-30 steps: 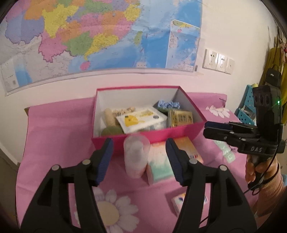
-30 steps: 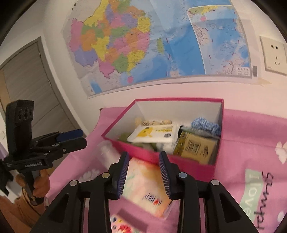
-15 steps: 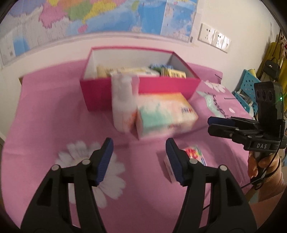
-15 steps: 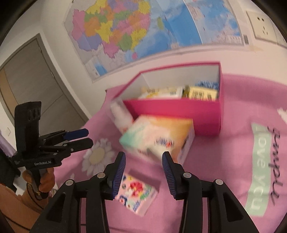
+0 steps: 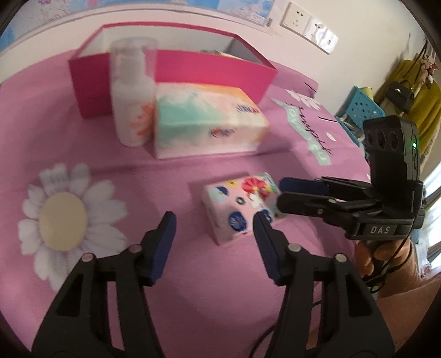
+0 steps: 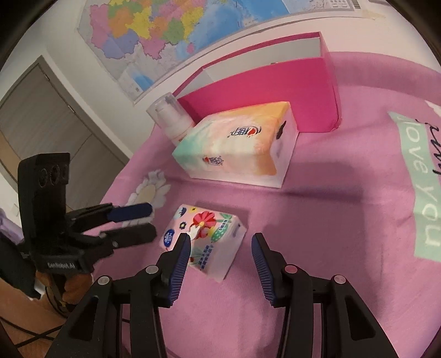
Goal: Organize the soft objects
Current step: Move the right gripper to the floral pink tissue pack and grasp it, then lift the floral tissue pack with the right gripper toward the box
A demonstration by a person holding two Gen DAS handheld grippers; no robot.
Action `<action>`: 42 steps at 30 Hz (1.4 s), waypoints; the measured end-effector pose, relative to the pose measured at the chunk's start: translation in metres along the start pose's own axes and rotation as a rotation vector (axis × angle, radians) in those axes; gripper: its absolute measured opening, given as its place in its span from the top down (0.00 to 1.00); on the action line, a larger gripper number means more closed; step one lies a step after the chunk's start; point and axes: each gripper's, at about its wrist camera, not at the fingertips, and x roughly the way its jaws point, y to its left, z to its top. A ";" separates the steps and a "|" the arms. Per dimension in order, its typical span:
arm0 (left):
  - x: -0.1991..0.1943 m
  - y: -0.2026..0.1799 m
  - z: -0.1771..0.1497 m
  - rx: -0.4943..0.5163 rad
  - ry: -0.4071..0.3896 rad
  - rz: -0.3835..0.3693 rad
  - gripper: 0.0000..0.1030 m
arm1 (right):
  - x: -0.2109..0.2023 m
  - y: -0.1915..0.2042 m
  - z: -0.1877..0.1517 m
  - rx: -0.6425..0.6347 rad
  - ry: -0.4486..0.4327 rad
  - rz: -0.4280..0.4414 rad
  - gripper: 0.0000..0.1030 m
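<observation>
A small flowered tissue pack (image 5: 237,205) (image 6: 209,220) lies on the pink cloth. My left gripper (image 5: 213,220) (image 6: 151,221) hovers just short of it with its jaws closing, and its right finger is beside the pack's near corner without pressing it. My right gripper (image 6: 220,239) (image 5: 282,192) comes from the other side with its jaws opening. The pack's near end lies between its fingers, ungripped. Behind are a large pastel tissue box (image 5: 204,118) (image 6: 237,146), a white pump bottle (image 5: 132,93) (image 6: 172,118) and the open pink box (image 5: 209,68) (image 6: 261,85).
The cloth bears a printed daisy (image 5: 63,217) and a green lettered patch (image 6: 424,187). A map (image 6: 165,27) and sockets (image 5: 308,24) are on the wall behind. A blue crate (image 5: 363,107) and yellow garment (image 5: 413,91) stand at the right, a door (image 6: 41,110) at the left.
Both grippers have dropped and tipped down toward the cloth, closing in on the small pack. The left jaws have narrowed and the right jaws have widened. The pink box's contents have slipped out of sight.
</observation>
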 end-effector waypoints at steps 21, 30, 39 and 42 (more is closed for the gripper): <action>0.018 -0.010 0.005 -0.017 0.062 -0.066 0.59 | 0.011 0.004 -0.007 0.015 0.002 0.029 0.65; 0.012 -0.013 0.007 -0.010 0.041 -0.065 0.59 | 0.008 0.006 -0.007 0.020 -0.009 0.021 0.65; 0.006 -0.015 0.010 0.007 0.020 -0.066 0.59 | -0.001 0.010 -0.005 0.001 -0.034 0.016 0.65; 0.004 -0.016 0.012 0.012 0.016 -0.065 0.59 | -0.003 0.011 -0.004 -0.002 -0.041 0.016 0.65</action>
